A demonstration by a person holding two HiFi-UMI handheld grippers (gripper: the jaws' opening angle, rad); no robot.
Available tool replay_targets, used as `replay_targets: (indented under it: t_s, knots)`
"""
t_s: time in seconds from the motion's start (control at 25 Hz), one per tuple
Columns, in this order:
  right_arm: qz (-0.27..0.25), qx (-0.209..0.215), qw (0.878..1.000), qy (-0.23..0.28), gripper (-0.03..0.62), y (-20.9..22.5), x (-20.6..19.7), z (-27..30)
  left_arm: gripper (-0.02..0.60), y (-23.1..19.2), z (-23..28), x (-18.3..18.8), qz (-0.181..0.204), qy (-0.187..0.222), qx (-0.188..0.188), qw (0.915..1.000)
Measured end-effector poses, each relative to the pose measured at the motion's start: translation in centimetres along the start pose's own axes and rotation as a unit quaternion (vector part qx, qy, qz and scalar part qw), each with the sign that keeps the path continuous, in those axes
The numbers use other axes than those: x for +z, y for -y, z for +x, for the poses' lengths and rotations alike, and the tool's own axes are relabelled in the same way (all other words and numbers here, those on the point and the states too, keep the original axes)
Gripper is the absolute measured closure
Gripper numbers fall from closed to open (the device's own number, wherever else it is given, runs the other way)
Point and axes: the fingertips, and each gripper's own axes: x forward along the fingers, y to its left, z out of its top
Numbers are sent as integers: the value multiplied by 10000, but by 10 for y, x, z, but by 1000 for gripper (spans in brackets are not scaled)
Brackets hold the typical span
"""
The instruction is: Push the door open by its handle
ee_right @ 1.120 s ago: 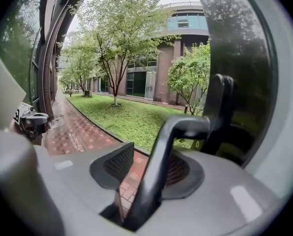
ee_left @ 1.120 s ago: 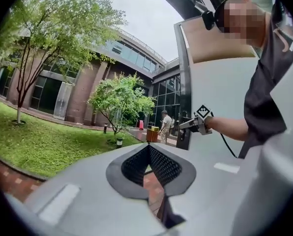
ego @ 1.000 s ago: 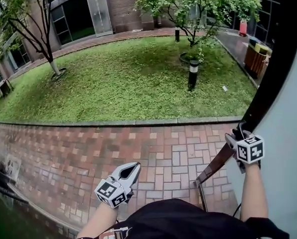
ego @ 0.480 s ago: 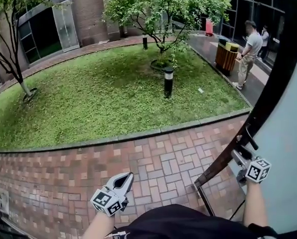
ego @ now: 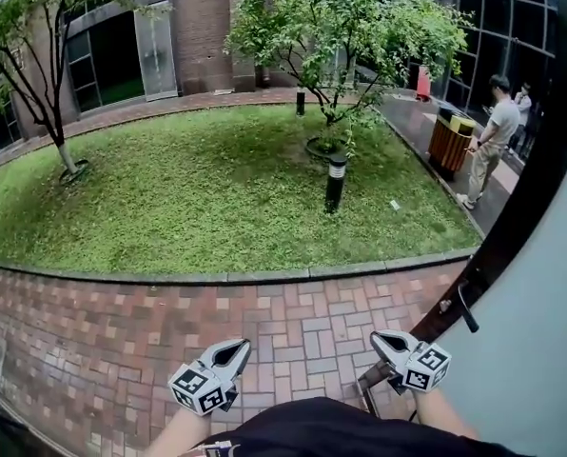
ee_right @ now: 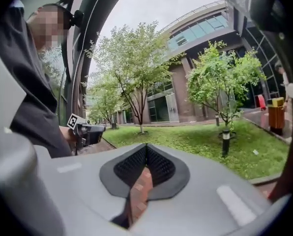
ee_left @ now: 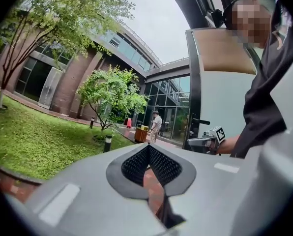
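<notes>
The right gripper [ego: 382, 340] has moved. A moment ago it was up near the right edge of the head view, at the door's handle. Now it sits lower, near the bottom of the frame and a bit right of the middle, apart from the handle. Its jaws have just been closing. Now they are pressed tight together, with nothing between them.

The left gripper [ego: 238, 348] is at the bottom of the frame, a bit left of the middle. Its jaws are closed too, and they hold nothing. Both grippers point up the picture, toward the grass.

The short black lever handle [ego: 465, 309] sticks out from the dark edge of the big pale grey door [ego: 540, 350]. The door fills the lower right corner of the frame. The handle is up and to the right of the right gripper.

Under the grippers lies a red brick path [ego: 122, 341]. Past it, in the middle of the frame, is a round green lawn [ego: 188, 198]. On the lawn stand a small leafy tree [ego: 350, 17] and a black lamp post with white bands [ego: 335, 181]. At the upper right, a person in a pale shirt [ego: 493, 131] stands beside a brown wooden bin with a yellow top [ego: 450, 146].
</notes>
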Motion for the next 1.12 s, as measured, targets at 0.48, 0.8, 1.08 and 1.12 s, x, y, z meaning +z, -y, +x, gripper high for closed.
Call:
replay_targets:
  t_s: [0.48,0.8,1.08,1.12]
  knots:
    - [127,295,9995,-60,592,-17,6,23,583,-20,-36,-6,-76,127,232,9996]
    - [-103,641,9975,-292,592,-64,-6,23,584,-14,-55,-13,-9,84,290,9995]
    - [-181,1298,9913,-137,592,-61,-10,-31,583,91,-71,-4,254,276,921,9950]
    - [-174,1493,9885,-183,592,-61,-16,-33,583,105,-78,-6,201,306,1115,9931]
